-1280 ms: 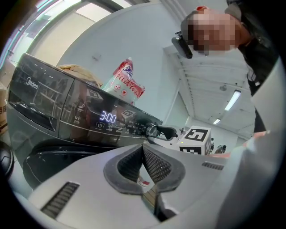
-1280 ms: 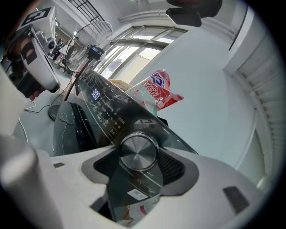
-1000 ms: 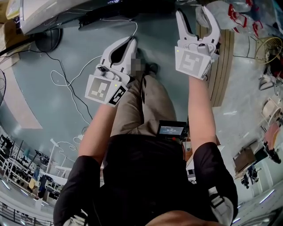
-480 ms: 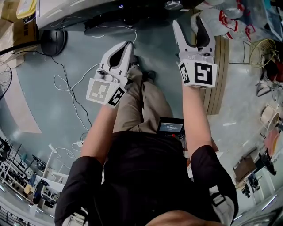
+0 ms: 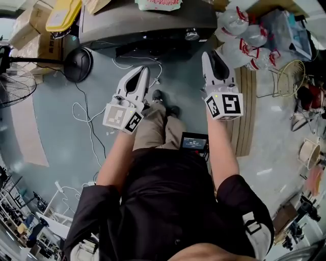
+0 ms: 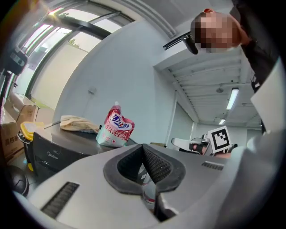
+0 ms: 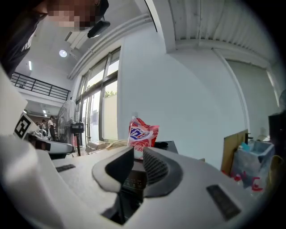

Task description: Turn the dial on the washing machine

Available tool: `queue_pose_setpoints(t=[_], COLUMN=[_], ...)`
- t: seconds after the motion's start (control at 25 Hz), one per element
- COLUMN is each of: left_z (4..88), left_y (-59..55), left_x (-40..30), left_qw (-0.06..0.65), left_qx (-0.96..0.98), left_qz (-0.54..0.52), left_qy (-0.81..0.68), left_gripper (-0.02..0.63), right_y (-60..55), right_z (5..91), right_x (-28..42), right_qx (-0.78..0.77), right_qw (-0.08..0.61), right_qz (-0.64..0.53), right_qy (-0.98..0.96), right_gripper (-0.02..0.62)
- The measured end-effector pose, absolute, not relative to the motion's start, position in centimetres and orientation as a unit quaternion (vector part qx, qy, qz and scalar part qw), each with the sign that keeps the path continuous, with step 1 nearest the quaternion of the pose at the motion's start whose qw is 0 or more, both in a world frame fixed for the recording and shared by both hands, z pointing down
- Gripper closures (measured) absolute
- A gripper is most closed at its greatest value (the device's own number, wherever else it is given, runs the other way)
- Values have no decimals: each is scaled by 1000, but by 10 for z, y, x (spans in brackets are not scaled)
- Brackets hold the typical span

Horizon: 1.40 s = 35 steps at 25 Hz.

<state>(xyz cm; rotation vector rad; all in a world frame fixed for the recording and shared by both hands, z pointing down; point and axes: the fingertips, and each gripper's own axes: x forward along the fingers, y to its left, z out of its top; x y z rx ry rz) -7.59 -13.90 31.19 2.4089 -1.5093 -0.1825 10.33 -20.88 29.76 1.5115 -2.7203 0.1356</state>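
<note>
The grey washing machine (image 5: pixel 147 23) stands at the top of the head view, its silver dial (image 5: pixel 192 34) on the front panel at the right. My right gripper (image 5: pixel 210 54) points at the machine just below and right of the dial, short of it. Its jaws are closing; a narrow gap shows between the pads (image 7: pixel 154 167) with nothing in it. In the right gripper view the gripper (image 7: pixel 137 152) faces the dark panel. My left gripper (image 5: pixel 142 69) hangs over the floor left of it, shut and empty (image 6: pixel 143 147). The machine (image 6: pixel 49 147) lies ahead of it.
A red-and-white detergent pouch (image 5: pixel 158 4) and a cloth (image 6: pixel 78 124) lie on the machine's top. A fan (image 5: pixel 18 84) and its round base (image 5: pixel 77 64) stand at the left, with cables (image 5: pixel 84 109) across the floor. Plastic bags (image 5: pixel 244 35) and wooden planks (image 5: pixel 249 102) are at the right.
The right gripper's jaws have gone from wide apart to nearly together. The washing machine has come into the head view and both grippers now point at it. The left gripper stays shut.
</note>
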Motion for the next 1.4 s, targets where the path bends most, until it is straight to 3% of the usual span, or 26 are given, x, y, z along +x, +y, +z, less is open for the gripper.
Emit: queue_pose_setpoints(t=[0.12,0.88,1.4], left_z=[283,197,223], left_y=[-125,-39,107], left_x=[-86,-196,-254], left_qw=[134,64,94], left_qx=[834,820,816], left_qz=[-66,-57,-59], left_qy=[-531,-565,-567], left_gripper=[611,611,611], right_y=[-193,-80,70], right_z=[272,194,218], right_x=[105,56,9], right_qx=[475,479,476], right_qw=[5,-23,-2], right_qz=[44,54,68], right_qy=[-879,-876,-877], right_gripper=[592,592,592])
